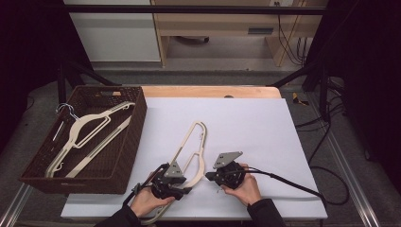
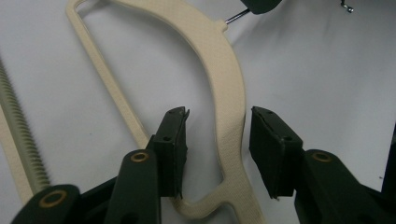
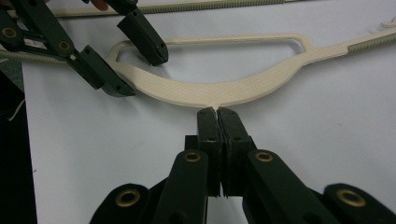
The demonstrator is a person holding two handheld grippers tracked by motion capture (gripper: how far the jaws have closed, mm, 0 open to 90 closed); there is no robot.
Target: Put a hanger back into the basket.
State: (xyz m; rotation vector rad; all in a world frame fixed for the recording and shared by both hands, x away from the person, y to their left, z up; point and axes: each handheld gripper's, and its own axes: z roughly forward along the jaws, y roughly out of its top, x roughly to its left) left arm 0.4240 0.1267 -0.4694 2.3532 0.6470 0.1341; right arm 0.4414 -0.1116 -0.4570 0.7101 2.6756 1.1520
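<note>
Grippers, two, hand-held, at the near edge of a white sheet (image 1: 246, 118) on the table. Right gripper (image 3: 218, 111): jaws pressed together at the neck of a cream hanger (image 3: 224, 91), where its metal hook meets the body (the hook itself is hidden between the pads, so the pinch on it is likely but not plain). Left gripper (image 2: 218, 140): jaws part-spread, straddling the hanger's curved shoulder arm (image 2: 229, 88); the arm lies between the pads, close to the right-hand one, with a gap showing on the other side. In the high view the hanger (image 1: 194, 142) lies flat on the sheet, running from the left gripper (image 1: 168, 182) up and away, the right gripper (image 1: 227, 172) just beside its near half. Well to the left stands a brown wicker basket (image 1: 127, 156), with another cream hanger (image 1: 90, 132) lying in it.
</note>
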